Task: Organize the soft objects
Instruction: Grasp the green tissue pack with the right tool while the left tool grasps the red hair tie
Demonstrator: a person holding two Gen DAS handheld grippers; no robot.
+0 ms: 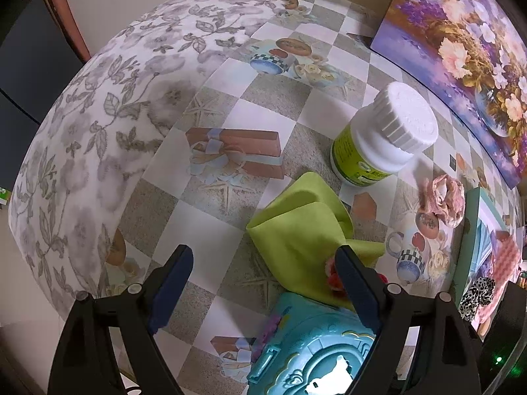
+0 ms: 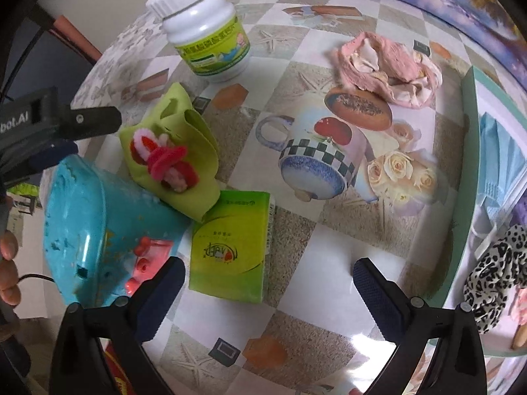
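On the patterned tabletop (image 2: pixel 329 240), near its left side, lies a folded green cloth (image 2: pixel 184 151) with a red and white fuzzy piece (image 2: pixel 168 161) on top of it. This cloth touches a turquoise plastic toy (image 2: pixel 98 230) and stands just beside a green tissue pack (image 2: pixel 230 247). Behind the cloth stands upright a white bottle (image 2: pixel 204 23) with a green label.

The left gripper (image 1: pixel 266 283) hangs over the turquoise toy and the edge of the green cloth. Its fingers (image 1: pixel 174 283) are wide open and hold nothing; the right one is close above the cloth, but whether it touches cannot be told.

The right gripper (image 2: pixel 266 283) is over a bare part of the tabletop, next to the tissue pack. Its fingers (image 2: pixel 375 289) are also spread wide and empty.

A crumpled pink cloth (image 2: pixel 388 69) lies apart, nearer the back right of the tabletop. At the right stands a tray (image 2: pixel 467 164) with a green rim, and inside it are a leopard-print fabric (image 2: pixel 497 273) and a light blue item (image 2: pixel 500 164). A flower painting (image 1: pixel 461 49) leans at the back.
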